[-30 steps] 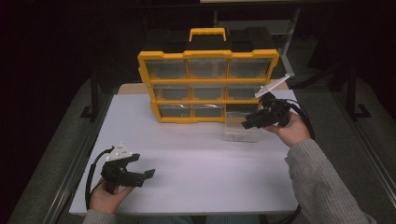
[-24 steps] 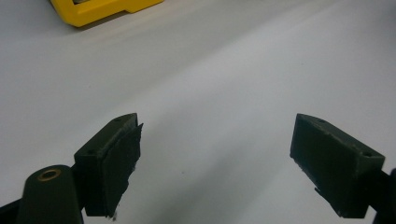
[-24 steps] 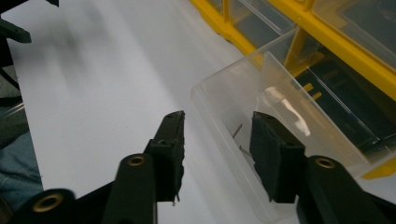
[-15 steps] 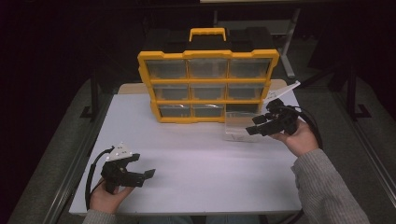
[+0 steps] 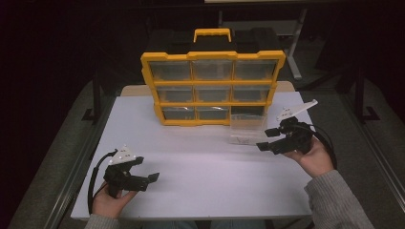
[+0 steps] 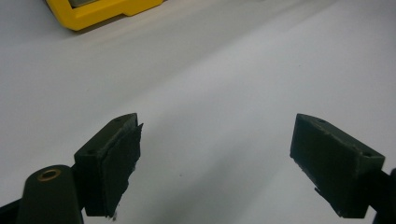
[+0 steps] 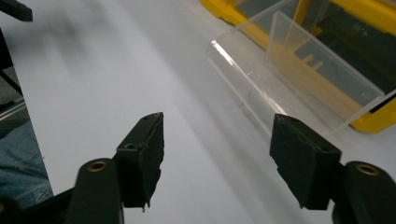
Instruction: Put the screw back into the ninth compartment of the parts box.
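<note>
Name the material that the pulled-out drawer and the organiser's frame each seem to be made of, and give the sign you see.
Drawer: probably clear hard plastic, glossy; the yellow frame shows through its walls and its edges catch light.
Organiser frame: apparently moulded yellow plastic, smooth and opaque, with a uniform colour and rounded corners.

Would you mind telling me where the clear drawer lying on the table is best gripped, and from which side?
Probably its thin front wall: the clear drawer sits pulled out before the organizer, open side up. The right gripper, open beside it, could come from above.
</note>
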The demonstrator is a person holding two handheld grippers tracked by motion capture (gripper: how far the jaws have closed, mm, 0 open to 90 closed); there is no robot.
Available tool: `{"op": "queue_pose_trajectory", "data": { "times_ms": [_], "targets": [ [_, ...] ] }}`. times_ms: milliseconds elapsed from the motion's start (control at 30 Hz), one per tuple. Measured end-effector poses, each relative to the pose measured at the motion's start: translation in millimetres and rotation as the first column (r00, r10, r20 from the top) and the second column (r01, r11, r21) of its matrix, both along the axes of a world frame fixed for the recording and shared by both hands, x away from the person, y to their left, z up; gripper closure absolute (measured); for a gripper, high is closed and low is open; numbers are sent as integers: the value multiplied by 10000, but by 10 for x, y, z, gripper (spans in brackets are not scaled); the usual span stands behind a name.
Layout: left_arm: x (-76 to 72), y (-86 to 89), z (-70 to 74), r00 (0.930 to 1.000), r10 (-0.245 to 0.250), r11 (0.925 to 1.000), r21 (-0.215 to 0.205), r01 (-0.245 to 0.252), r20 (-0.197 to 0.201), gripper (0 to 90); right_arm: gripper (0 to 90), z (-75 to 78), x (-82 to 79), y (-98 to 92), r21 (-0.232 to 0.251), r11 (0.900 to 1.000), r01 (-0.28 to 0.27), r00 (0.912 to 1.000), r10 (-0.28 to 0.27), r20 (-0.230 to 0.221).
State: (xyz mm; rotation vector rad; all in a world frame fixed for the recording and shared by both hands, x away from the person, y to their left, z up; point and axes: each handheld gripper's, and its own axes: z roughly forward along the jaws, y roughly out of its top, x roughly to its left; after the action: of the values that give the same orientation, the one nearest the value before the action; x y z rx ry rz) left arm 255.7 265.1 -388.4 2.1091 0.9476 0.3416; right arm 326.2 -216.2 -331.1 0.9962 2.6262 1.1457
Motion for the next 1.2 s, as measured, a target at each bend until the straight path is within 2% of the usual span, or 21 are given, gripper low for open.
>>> {"op": "queue_pose_trajectory", "data": {
  "times_ms": [33, 267, 633, 1000, 1200],
  "targets": [
    [1, -3, -5, 10000, 45, 9999, -90, -45, 28, 157, 329, -18, -22, -1, -28, 10000, 18, 10000, -18, -64],
    [-2, -7, -1, 10000, -56, 10000, -17, 56, 74, 157, 274, -145, -106, -36, 7, 9999, 104, 9999, -104, -60],
    [6, -14, -16, 9999, -118, 9999, 63, 117, 7, 156, 256, -396, -170, -81, -54, 9989, 464, 9979, -466, -447],
    [1, -2, -38, 9999, -106, 9999, 75, 107, -125, 157, 232, -630, -242, -125, 105, 9976, 678, 9956, -670, -658],
    [6, -10, -63, 9997, -106, 9999, 101, 108, -235, 157, 210, -726, -286, -175, 283, 9948, 978, 9929, -956, -712]
  ]
}}
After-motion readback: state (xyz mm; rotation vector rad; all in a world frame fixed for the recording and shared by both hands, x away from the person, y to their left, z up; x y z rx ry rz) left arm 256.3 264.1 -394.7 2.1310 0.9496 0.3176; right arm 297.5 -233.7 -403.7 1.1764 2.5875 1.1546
